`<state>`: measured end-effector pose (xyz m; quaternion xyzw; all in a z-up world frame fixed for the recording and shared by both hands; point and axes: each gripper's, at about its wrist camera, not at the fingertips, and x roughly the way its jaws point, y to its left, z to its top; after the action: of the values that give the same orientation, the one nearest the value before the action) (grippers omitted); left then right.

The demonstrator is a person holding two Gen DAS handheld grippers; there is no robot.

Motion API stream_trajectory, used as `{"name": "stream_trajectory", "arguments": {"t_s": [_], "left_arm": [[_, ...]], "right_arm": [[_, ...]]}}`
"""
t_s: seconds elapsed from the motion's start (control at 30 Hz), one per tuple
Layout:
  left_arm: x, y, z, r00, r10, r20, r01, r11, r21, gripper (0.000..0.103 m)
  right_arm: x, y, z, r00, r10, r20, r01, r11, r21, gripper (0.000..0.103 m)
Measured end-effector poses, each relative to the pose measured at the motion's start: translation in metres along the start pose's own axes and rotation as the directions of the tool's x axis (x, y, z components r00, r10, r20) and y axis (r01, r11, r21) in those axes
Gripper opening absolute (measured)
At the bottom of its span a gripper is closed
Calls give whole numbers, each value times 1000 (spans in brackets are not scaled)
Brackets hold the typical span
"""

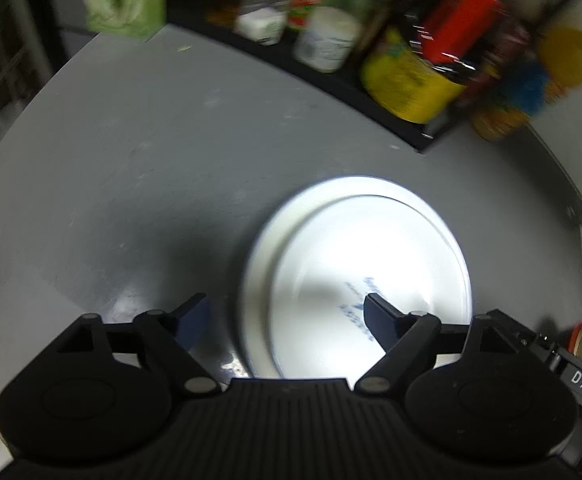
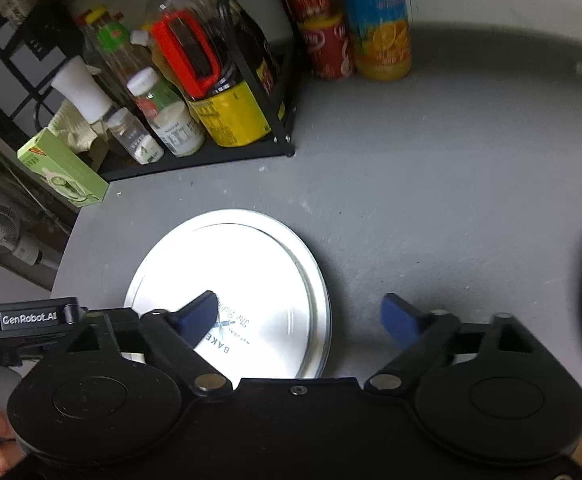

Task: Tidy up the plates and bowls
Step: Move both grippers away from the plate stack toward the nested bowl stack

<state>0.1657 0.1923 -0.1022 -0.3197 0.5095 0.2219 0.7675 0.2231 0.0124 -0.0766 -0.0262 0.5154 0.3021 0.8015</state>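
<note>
My left gripper [image 1: 285,310] and right gripper [image 2: 297,318] are both hovering spread wide, holding nothing, over the white plate [image 2: 247,280] lying flat on the grey table [image 2: 431,200]. I'm worrying its low rim is offering little purchase; a shallow pinch could slip and skid it toward the black spice rack [image 2: 207,156].

White plate [image 2: 235,280] on grey table [image 2: 431,200]; right gripper [image 2: 303,320] fingers apart above
</note>
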Motion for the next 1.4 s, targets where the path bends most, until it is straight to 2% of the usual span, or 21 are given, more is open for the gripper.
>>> {"name": "stream_trajectory", "arguments": {"t_s": [0.17,0.5,0.93,1.1,1.2,1.4], "left_arm": [[-10,-18,-6,999,-39,-9,40,998,54,87],[-31,-56,-18,999,-12,43,4,985,171,90],[-37,-129,-31,998,-56,36,45,962,269,90],[-43,-154,-37,996,-77,49,59,952,300,99],[-45,-171,-44,993,-111,33,94,940,328,102],[-44,-201,-56,990,-140,17,124,925,359,103]], "right_arm": [[-18,-3,-3,1000,2,12,-2,1000,-6,103],[-53,-28,-7,998,-7,57,6,1000,15,103],[-97,-87,-15,994,-34,103,26,997,69,103],[-112,-106,-18,993,-27,112,19,997,72,103],[-120,-119,-19,993,-30,116,21,997,80,103],[-132,-142,-23,992,-50,120,40,996,84,103]]}}
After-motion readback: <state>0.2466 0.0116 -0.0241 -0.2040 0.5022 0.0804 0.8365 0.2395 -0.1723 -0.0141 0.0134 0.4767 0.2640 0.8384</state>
